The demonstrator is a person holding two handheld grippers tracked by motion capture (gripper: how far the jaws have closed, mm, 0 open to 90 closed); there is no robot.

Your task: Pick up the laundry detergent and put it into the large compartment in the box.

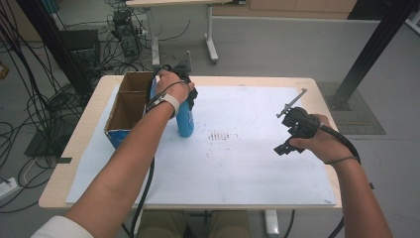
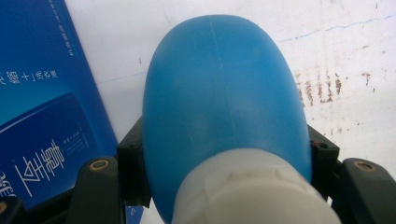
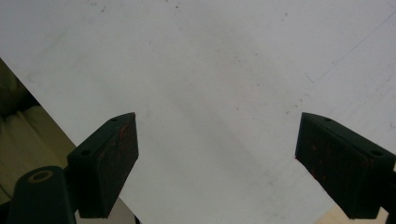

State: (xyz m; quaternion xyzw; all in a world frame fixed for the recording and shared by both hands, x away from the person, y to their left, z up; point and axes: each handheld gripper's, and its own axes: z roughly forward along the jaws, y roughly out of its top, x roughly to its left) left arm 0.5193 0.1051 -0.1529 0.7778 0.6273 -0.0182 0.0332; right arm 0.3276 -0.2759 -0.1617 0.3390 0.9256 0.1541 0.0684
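A blue bottle (image 1: 185, 121) with a white cap (image 2: 252, 191) stands upright on the white sheet (image 1: 247, 163), close beside an open cardboard box (image 1: 130, 106) with blue outer walls. My left gripper (image 1: 188, 99) comes down from above and is shut on the bottle's upper body; in the left gripper view its jaws press both sides of the bottle (image 2: 224, 102). Whether the bottle's base touches the sheet I cannot tell. My right gripper (image 1: 287, 139) hovers over the sheet at the right, open, with nothing between its pads (image 3: 116, 158).
The box's blue printed side (image 2: 42, 102) stands just left of the bottle. Faint brown marks (image 1: 219, 136) stain the middle of the sheet. The wooden table edge (image 1: 74, 144) borders the sheet. Cables and table legs lie on the floor beyond.
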